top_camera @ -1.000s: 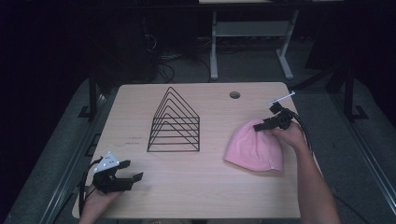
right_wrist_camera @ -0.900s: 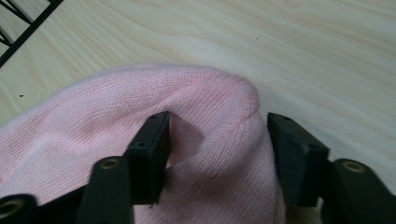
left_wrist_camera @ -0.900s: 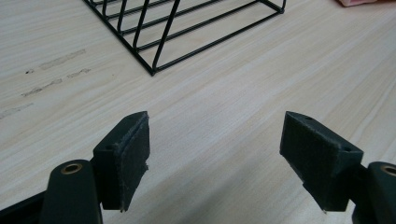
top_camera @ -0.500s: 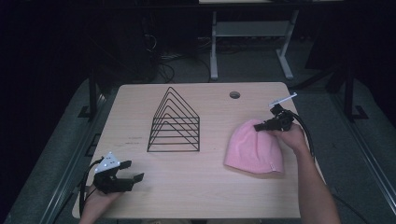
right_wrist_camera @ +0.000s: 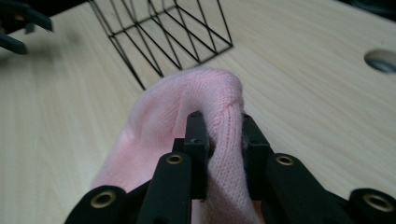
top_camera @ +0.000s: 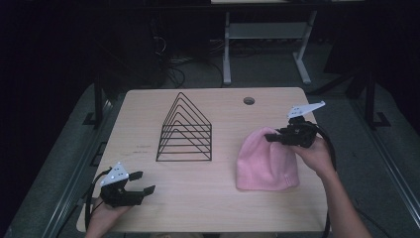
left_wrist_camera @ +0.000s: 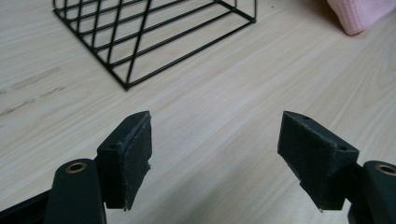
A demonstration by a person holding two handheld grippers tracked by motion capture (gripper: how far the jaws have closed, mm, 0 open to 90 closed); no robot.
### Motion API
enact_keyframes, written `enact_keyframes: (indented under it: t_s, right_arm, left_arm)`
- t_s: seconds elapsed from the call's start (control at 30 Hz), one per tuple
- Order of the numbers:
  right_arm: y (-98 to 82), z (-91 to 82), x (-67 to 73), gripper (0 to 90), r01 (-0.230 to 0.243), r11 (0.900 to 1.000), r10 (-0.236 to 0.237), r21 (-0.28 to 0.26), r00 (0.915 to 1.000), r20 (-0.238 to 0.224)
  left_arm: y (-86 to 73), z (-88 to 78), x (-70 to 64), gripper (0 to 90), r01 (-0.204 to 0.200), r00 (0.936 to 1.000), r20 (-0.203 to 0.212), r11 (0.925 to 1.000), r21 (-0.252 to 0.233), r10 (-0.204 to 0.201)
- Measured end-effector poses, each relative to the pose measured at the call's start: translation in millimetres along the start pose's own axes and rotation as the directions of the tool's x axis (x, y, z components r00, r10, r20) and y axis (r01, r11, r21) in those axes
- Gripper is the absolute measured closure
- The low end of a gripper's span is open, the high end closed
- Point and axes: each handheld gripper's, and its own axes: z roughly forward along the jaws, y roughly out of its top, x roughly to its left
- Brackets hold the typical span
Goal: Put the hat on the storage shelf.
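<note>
A pink knit hat (top_camera: 267, 161) lies on the right side of the wooden table (top_camera: 198, 208). My right gripper (top_camera: 270, 138) has just closed its jaws on the hat's far end. In the right gripper view this gripper (right_wrist_camera: 224, 135) pinches a fold of the pink hat (right_wrist_camera: 187, 102), held a little above the table. My left gripper (top_camera: 143, 182) rests at the near left corner. It stands open over bare wood with nothing between its pads (left_wrist_camera: 135, 154).
A black wire rack (top_camera: 185, 131) of triangular dividers stands mid-table, left of the hat, and shows ahead of the left gripper as the rack (left_wrist_camera: 140, 37). A round cable hole (top_camera: 249, 100) sits near the far edge. Dark floor and a desk frame lie beyond the table.
The right gripper's jaws have closed on the hat's far end and raised it, bunching the fabric. The left gripper has stayed in place.
</note>
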Motion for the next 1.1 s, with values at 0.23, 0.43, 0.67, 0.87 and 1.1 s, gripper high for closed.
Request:
enact_keyframes:
  t_s: [0.23,0.43,0.67,0.87,1.1]
  right_arm:
    - [15.9,-21.6,33.5,77.2,0.077,0.995,-0.077,-0.061,0.9971,0.006]
    - [36.8,-32.6,61.6,77.1,0.146,0.984,-0.146,-0.1,0.9892,0.002]
    - [64.3,-33.5,92.8,77.0,0.216,0.97,-0.218,-0.115,0.976,-0.005]
    - [80.1,-26.8,108.6,77.0,0.258,0.957,-0.263,-0.133,0.9645,-0.024]
    - [94.5,-18.6,123.5,77.0,0.283,0.946,-0.296,-0.156,0.9532,-0.063]
  left_arm:
    - [9.2,1.2,-12.4,25.6,-0.036,0.9985,0.04,0.9992,-0.017,0.037]
    - [24.8,0.8,-23.9,25.6,-0.069,0.9929,0.093,0.9956,-0.062,0.075]
    - [50.8,1.9,-35.8,25.6,-0.129,0.9767,0.16,0.987,-0.096,0.143]
    - [72.6,8.0,-48.9,25.6,-0.175,0.9515,0.235,0.9778,-0.115,0.198]
    - [89.7,23.8,-59.1,25.7,-0.22,0.9299,0.278,0.9699,-0.105,0.241]
